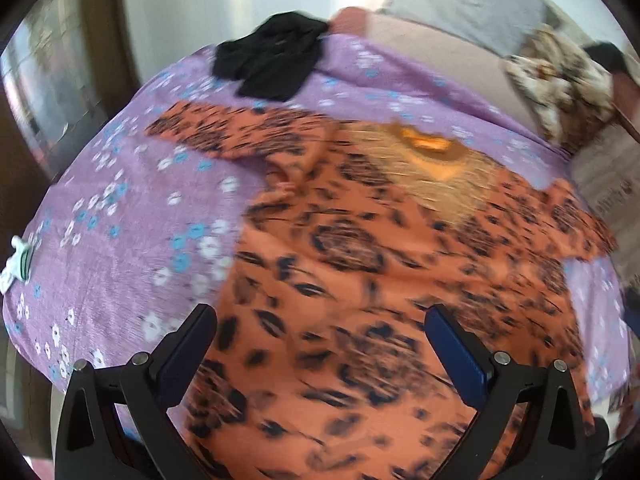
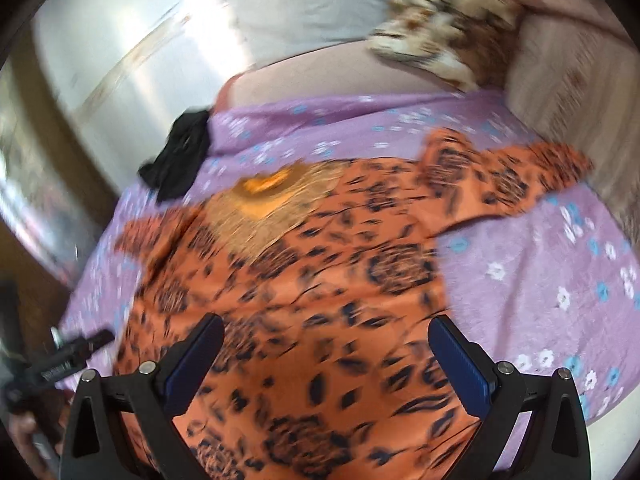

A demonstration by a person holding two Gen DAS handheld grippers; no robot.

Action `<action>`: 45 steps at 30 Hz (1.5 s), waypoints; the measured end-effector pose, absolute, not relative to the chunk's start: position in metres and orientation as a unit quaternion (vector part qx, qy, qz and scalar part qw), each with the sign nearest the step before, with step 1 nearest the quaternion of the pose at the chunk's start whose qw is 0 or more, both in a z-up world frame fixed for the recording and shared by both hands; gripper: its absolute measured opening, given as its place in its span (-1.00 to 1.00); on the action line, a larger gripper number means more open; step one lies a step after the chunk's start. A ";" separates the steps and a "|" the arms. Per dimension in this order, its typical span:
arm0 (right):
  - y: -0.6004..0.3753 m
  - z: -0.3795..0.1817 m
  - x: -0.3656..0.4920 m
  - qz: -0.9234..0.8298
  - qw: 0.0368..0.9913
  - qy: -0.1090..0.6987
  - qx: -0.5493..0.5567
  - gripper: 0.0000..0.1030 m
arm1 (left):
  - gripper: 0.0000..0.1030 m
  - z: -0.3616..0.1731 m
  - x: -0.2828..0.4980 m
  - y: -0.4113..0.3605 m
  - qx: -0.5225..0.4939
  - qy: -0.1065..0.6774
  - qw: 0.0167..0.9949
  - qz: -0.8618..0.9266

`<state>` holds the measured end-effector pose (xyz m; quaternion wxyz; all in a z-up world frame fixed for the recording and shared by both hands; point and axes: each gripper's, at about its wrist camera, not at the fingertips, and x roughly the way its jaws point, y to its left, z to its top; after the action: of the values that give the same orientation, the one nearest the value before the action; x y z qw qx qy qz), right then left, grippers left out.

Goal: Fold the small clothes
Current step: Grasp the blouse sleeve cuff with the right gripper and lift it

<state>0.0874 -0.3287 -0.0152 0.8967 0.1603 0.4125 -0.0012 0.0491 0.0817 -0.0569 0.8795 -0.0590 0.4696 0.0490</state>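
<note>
An orange top with black print and a tan neckline (image 1: pixel 360 248) lies spread flat on a purple flowered sheet (image 1: pixel 120 220), sleeves out to both sides. It also shows in the right wrist view (image 2: pixel 320 272). My left gripper (image 1: pixel 320 316) is open and empty, hovering above the lower part of the top. My right gripper (image 2: pixel 326 326) is open and empty, also above the top's lower part. The left gripper's fingers (image 2: pixel 76 346) show at the left edge of the right wrist view.
A black garment (image 1: pixel 272 56) lies at the far edge of the sheet (image 2: pixel 540 280), seen too in the right wrist view (image 2: pixel 180 156). A brown and white patterned cloth (image 1: pixel 560 80) sits on the beige bed behind. A small green clip (image 1: pixel 20 256) lies at the left.
</note>
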 end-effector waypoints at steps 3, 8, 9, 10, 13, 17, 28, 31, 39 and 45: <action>-0.410 -0.022 0.109 -0.051 0.884 0.394 0.247 1.00 | 1.00 -0.076 0.071 0.123 -0.084 0.483 0.867 0.088; -0.542 -0.044 0.148 -0.127 0.854 0.345 0.367 0.98 | 1.00 -0.098 0.099 0.190 -0.135 0.485 0.850 0.156; -0.566 -0.051 0.158 -0.141 0.846 0.339 0.386 0.96 | 1.00 -0.102 0.105 0.203 -0.140 0.482 0.847 0.174; -0.594 -0.062 0.171 -0.156 0.834 0.334 0.410 0.88 | 1.00 -0.106 0.109 0.212 -0.143 0.479 0.846 0.186; -0.643 -0.084 0.201 -0.191 0.807 0.340 0.442 0.61 | 1.00 -0.119 0.118 0.231 -0.153 0.478 0.839 0.209; -0.681 -0.101 0.235 -0.222 0.795 0.349 0.445 0.45 | 1.00 -0.139 0.124 0.250 -0.181 0.493 0.820 0.227; -0.690 -0.083 0.294 -0.288 0.825 0.373 0.311 -0.90 | 1.00 -0.144 0.134 0.250 -0.168 0.489 0.822 0.240; -0.646 -0.030 0.308 -0.242 0.877 0.343 0.235 -0.90 | 1.00 -0.141 0.130 0.253 -0.181 0.484 0.822 0.238; -0.394 0.110 0.316 0.012 0.960 0.237 0.146 -0.89 | 1.00 -0.130 0.117 0.258 -0.223 0.466 0.828 0.220; -0.213 0.039 0.313 0.138 0.927 0.301 0.176 -0.82 | 1.00 -0.126 0.108 0.265 -0.236 0.459 0.830 0.212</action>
<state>0.3132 -0.2128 0.0388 0.9271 0.1756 0.3008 0.1382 0.1081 0.2647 -0.1256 0.8303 -0.2357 0.4586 0.2115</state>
